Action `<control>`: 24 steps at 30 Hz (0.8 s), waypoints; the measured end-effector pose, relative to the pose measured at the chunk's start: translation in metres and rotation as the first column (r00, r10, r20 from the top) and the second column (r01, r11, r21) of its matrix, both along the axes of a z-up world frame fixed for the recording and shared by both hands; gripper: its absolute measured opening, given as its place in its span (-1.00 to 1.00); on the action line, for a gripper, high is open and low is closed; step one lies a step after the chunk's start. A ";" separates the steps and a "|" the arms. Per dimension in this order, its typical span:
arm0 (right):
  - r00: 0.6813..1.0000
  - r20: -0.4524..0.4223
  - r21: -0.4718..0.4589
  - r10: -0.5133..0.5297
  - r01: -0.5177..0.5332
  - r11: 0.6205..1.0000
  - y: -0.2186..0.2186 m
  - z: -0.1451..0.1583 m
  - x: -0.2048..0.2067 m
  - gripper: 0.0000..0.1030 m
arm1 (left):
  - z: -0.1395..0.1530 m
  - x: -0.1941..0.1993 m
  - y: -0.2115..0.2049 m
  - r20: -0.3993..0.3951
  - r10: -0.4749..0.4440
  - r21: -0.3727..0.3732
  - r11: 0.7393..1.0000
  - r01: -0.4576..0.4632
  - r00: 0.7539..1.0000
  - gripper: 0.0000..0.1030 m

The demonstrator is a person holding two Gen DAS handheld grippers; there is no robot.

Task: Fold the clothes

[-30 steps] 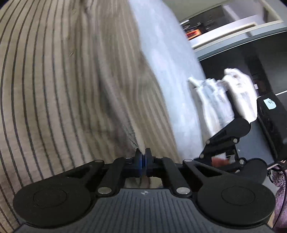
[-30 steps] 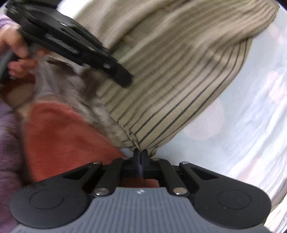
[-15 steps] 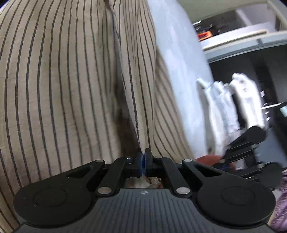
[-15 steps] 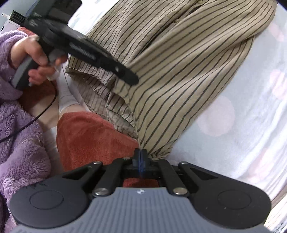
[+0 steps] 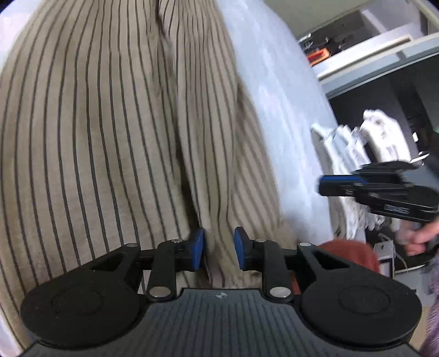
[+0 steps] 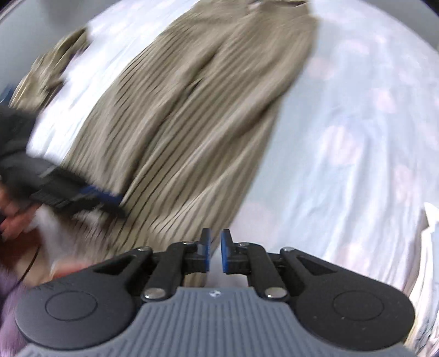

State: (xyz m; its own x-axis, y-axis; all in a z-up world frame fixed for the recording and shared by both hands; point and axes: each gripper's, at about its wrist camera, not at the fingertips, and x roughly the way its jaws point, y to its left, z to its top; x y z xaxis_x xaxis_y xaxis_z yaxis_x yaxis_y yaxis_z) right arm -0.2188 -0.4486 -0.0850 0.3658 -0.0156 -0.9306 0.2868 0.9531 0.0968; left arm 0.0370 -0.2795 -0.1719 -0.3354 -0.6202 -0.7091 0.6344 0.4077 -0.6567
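My left claw (image 5: 218, 248) is opening, a fold of the striped garment (image 5: 109, 137) lying loosely between its pads | my right claw (image 6: 215, 251) is opening, holding nothing | garment is lying spread across the bed sheet (image 6: 343, 137), filling centre and upper left.

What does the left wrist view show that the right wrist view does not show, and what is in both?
Only the left wrist view: shelves in the background, white cloth hanging at the bed's far side, and a rust-red fabric beside the left tool, whose jaws are opening with a fold of cloth between them.

Only the right wrist view: the garment's far end, a second striped piece, the pink-dotted sheet, and the right tool, jaws opening, nothing clearly between them.

Both: the beige striped garment on the bed.
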 end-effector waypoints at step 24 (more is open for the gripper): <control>0.861 0.354 0.025 -0.365 0.381 0.924 -0.083 -0.072 0.058 -0.45 | 0.007 0.088 -0.140 0.265 0.141 0.046 0.986 -0.159 0.954 -0.58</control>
